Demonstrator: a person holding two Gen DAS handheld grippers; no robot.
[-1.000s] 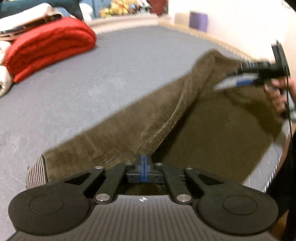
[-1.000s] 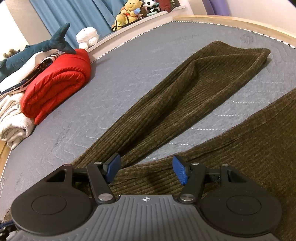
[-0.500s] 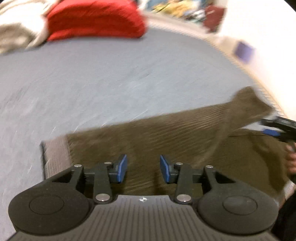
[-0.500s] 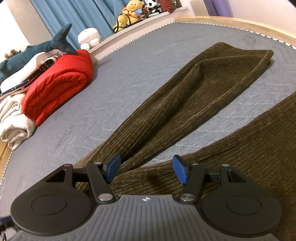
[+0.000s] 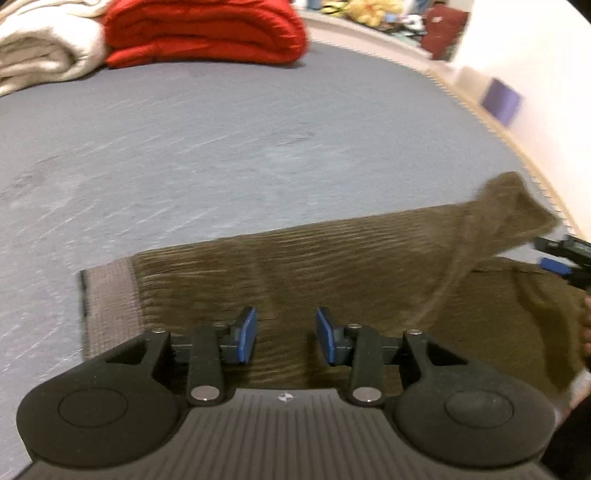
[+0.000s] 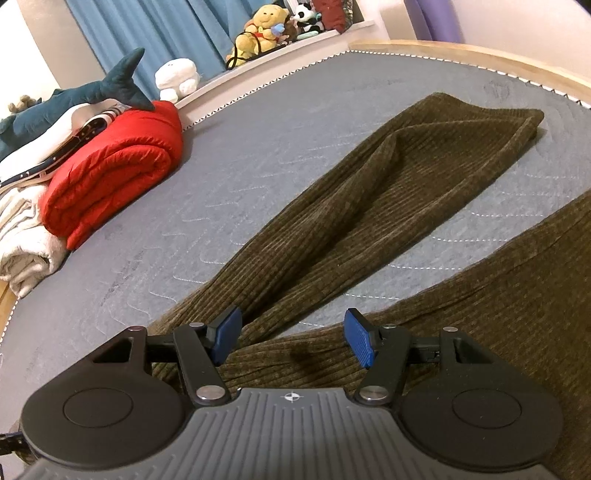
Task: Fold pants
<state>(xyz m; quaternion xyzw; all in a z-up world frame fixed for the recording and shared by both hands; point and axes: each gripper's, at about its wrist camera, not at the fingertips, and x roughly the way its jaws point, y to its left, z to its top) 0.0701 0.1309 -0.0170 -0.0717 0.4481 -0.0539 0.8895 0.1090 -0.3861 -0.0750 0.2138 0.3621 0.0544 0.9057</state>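
left hand-held gripper (image 5: 285, 334) released pants (image 5: 369, 266), seemingly flat

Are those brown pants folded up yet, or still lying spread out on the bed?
Still spread. The brown pants lie flat on the grey mattress with both legs splayed apart, mattress showing between them; no fold shows.

The left gripper (image 5: 285, 334) hangs over the olive-brown corduroy pants (image 5: 332, 266), its blue pads (image 5: 246, 334) parted with nothing clamped between them; the jaws have just been opening. The pants lie on the grey mattress (image 5: 221, 147) along its near edge, the ribbed waistband (image 5: 110, 306) to the left. One pant leg lifts in a fold toward the right edge, where the right gripper (image 5: 561, 258) shows, blurred. At the far left corner sit a folded red blanket (image 5: 203, 33) and a cream blanket (image 5: 44, 51), touching.
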